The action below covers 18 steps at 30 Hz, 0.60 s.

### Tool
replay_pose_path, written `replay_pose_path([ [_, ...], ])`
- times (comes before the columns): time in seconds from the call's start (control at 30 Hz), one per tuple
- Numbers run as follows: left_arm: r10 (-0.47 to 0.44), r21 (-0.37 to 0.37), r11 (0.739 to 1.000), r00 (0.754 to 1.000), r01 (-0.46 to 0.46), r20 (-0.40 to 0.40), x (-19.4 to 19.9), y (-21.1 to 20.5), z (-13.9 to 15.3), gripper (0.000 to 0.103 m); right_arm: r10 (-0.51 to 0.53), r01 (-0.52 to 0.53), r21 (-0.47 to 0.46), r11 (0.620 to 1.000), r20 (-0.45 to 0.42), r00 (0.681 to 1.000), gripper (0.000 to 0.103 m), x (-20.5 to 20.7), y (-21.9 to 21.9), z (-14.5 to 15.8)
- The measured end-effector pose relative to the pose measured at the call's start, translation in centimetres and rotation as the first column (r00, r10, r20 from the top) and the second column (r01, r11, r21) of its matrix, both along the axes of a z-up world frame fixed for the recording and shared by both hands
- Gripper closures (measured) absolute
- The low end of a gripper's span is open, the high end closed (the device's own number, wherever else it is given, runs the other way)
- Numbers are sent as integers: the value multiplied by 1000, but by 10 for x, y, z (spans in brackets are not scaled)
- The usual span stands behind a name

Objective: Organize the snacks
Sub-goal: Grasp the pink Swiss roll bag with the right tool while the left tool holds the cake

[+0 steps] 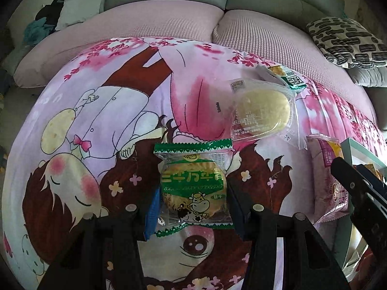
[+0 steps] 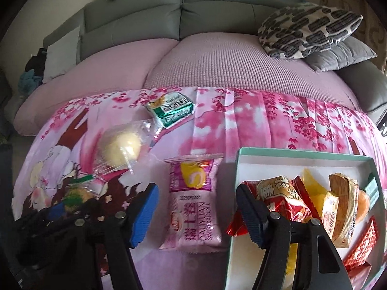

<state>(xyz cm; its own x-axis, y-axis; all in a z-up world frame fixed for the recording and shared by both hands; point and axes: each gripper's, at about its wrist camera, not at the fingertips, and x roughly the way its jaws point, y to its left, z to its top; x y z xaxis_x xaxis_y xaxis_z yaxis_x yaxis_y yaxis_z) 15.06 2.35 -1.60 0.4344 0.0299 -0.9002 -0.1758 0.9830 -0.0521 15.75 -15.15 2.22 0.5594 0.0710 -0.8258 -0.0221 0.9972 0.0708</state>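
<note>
My left gripper [image 1: 192, 193] is shut on a green-edged biscuit packet with a cow [image 1: 193, 186] and holds it above the cartoon cloth. My right gripper [image 2: 197, 207] is open around a pink Swiss-roll packet [image 2: 193, 203] that lies on the cloth beside the box; the fingers do not touch it. A clear-wrapped yellow cake [image 1: 262, 110] lies further back, also in the right wrist view [image 2: 121, 147]. A green and white packet [image 2: 170, 111] lies beyond it. A mint-rimmed white box [image 2: 302, 155] at the right holds several snacks.
A pink cartoon cloth [image 1: 108, 120] covers the table. Behind it is a sofa with pink seat covers [image 2: 217, 65], a patterned cushion [image 2: 307, 29] and a grey cushion. The left gripper with its biscuit packet shows at the right wrist view's lower left [image 2: 72, 198].
</note>
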Motion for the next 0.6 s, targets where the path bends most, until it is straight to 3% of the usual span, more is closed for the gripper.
replay_pose_path([
  [0.6, 3, -3, 1000, 1000, -3, -3, 0, -1, 0, 51, -13, 14, 35, 999, -51, 999, 43, 2, -7, -14],
])
